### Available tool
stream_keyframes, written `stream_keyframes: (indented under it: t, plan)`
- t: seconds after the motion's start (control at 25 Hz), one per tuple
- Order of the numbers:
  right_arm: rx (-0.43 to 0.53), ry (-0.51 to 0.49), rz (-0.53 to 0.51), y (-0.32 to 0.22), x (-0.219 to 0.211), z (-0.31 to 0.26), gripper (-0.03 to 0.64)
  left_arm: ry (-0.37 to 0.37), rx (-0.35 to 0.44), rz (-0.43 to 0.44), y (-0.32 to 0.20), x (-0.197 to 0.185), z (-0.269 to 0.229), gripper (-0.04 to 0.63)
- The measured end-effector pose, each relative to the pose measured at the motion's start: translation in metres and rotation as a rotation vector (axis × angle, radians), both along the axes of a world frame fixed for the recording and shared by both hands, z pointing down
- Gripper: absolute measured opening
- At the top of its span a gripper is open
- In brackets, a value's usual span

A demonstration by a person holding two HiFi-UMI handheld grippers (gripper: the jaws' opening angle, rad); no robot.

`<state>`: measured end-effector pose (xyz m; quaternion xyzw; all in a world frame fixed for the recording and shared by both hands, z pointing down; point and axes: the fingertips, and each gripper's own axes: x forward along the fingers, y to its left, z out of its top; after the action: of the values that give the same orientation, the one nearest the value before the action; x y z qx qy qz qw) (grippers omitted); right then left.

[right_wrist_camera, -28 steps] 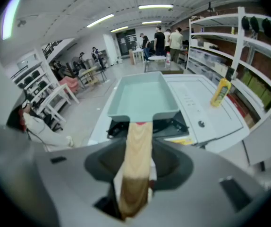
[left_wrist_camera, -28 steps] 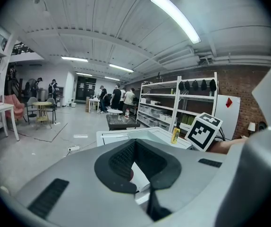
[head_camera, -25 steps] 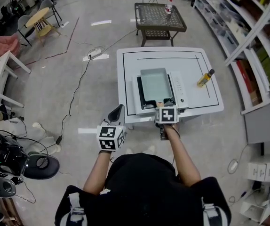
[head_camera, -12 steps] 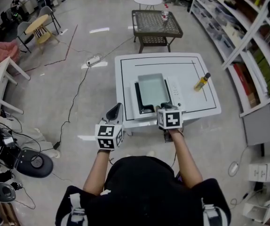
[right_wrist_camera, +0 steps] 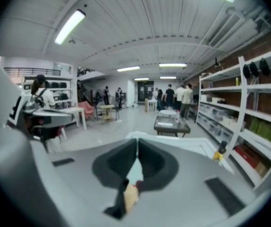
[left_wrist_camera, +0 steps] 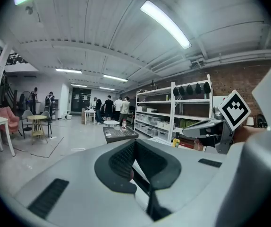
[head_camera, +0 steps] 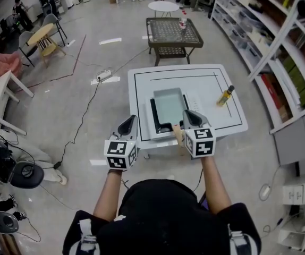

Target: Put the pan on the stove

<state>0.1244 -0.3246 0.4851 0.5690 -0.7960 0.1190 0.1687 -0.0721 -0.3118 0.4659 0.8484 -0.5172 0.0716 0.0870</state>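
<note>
1 rect. pale-green pan, wood handle

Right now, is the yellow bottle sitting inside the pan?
No, the bottle sits on the bare table, off to the right of the pan and clear of it.

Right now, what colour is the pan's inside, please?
The pan is pale mint inside; clearest in head view.

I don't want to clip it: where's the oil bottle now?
Head view: the oil bottle is on the right side of the white table, right of the stove and pan, touching neither.
</note>
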Motion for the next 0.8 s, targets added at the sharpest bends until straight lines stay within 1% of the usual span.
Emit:
stream_keyframes:
  t: [0.12,0.24,0.44,0.56,0.68,0.8]
  plan:
    - [0.095,-0.017,-0.017,0.003,0.004,-0.022,0.035,0.006,0.022,0.008,0.000,0.002,-0.012,0.025]
    - [0.160,-0.004,-0.018,0.005,0.007,-0.035,0.035,0.014,0.045,0.019,-0.001,0.006,-0.022,0.025]
    - [0.208,-0.022,-0.017,0.004,0.014,-0.045,0.035,0.018,0.056,0.010,-0.004,0.004,-0.027,0.025]
    - [0.230,0.000,0.006,0.003,0.019,-0.048,0.034,0.013,0.065,0.016,-0.005,0.007,-0.032,0.025]
    - [0.248,0.052,0.016,0.003,0.021,-0.045,0.034,0.026,0.073,0.018,-0.006,0.011,-0.033,0.025]
    - [0.250,0.059,0.014,0.002,0.021,-0.042,0.034,0.027,0.085,0.015,-0.007,0.012,-0.035,0.025]
